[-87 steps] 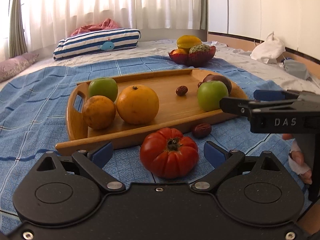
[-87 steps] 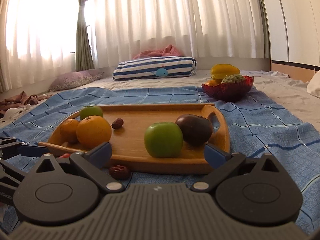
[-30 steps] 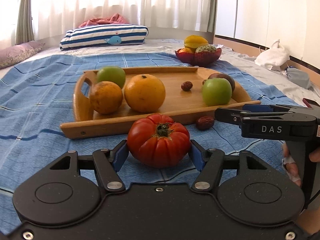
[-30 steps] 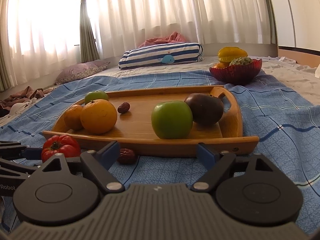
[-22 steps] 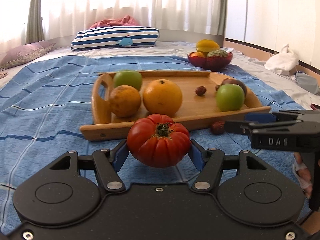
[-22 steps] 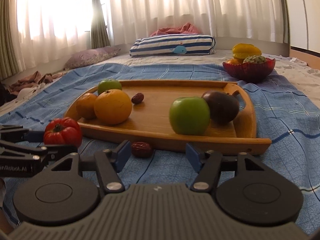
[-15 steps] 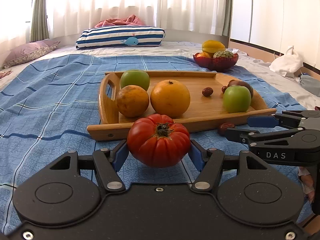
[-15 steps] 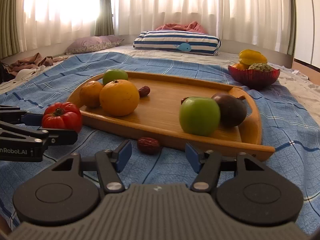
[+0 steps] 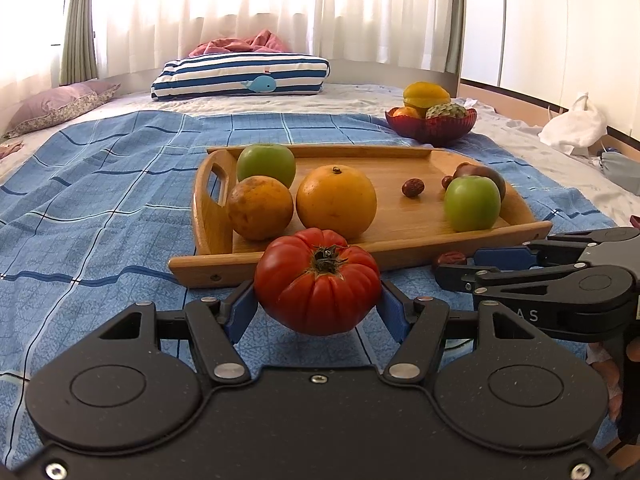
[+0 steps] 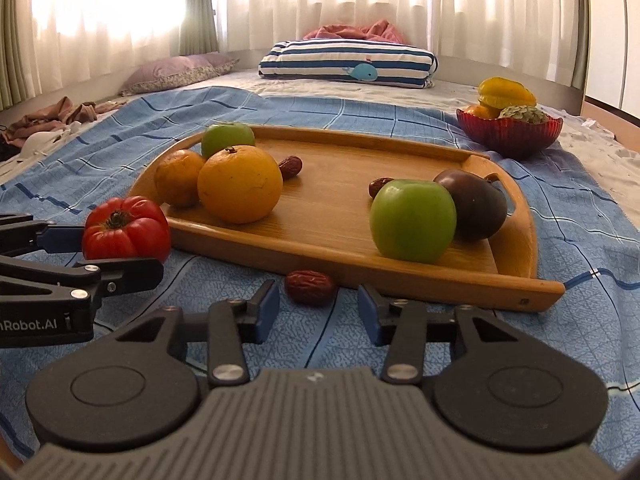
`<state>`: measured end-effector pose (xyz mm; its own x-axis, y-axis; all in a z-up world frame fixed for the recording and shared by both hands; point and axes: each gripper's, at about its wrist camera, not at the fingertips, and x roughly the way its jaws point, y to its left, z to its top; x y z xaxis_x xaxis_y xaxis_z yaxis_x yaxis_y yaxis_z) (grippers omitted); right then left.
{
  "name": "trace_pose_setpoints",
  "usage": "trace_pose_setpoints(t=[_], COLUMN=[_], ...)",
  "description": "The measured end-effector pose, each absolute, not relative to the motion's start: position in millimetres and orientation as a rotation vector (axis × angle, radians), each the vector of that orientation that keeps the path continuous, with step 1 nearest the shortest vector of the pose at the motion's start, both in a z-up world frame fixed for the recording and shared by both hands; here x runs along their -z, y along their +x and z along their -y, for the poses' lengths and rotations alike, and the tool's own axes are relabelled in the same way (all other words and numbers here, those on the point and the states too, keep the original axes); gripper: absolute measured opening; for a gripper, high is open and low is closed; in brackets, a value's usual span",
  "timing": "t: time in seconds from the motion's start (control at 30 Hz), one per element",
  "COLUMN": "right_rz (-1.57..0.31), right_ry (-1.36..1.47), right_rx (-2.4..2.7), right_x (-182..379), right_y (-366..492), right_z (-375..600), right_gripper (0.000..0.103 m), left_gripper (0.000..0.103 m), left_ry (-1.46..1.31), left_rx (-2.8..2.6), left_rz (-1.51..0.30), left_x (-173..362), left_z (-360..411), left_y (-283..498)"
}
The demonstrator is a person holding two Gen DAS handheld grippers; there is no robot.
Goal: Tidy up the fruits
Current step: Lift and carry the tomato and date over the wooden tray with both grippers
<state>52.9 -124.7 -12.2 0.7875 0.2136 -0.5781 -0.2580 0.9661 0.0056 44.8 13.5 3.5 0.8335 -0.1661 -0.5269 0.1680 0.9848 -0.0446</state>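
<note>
My left gripper (image 9: 318, 308) is shut on a ribbed red tomato (image 9: 318, 282), held just above the blue blanket in front of the wooden tray (image 9: 400, 254). The tray carries two oranges (image 9: 336, 202), two green apples (image 9: 472, 204), a dark purple fruit and small dates. In the right wrist view my right gripper (image 10: 316, 308) is closing its jaws. A loose red date (image 10: 310, 286) lies on the blanket just ahead, between the blue fingertips (image 10: 266, 308), and the pads stand apart from it. The tomato (image 10: 126, 228) in the left gripper (image 10: 118, 252) shows at the left.
A red bowl (image 9: 432, 130) of fruit stands behind the tray at the right. A striped pillow (image 9: 244, 76) lies at the back and a white bag (image 9: 572, 126) at the far right. The blue blanket (image 9: 100, 184) spreads left of the tray.
The right gripper's jaws have narrowed a lot and now frame the loose date, which sits closer to them. The left gripper keeps its hold on the tomato.
</note>
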Motion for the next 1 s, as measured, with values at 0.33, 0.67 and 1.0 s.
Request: trace_pose_setpoints(t=[0.33, 0.67, 1.0], right_rz=[-0.634, -0.618, -0.513], right_ry=[-0.045, 0.005, 0.033], right_rx=[-0.253, -0.254, -0.249], right_x=[12.0, 7.0, -31.6], right_y=[59.5, 56.3, 46.5], right_z=[123.6, 128.0, 140.1], right_gripper=[0.041, 0.032, 0.032], left_gripper=[0.063, 0.063, 0.063], left_ry=[0.002, -0.009, -0.026], left_rx=[0.177, 0.173, 0.157], left_rz=[-0.552, -0.549, -0.508], left_x=[-7.4, -16.3, -44.8], left_z=[-11.4, -9.4, -10.6], left_y=[47.2, 50.4, 60.9])
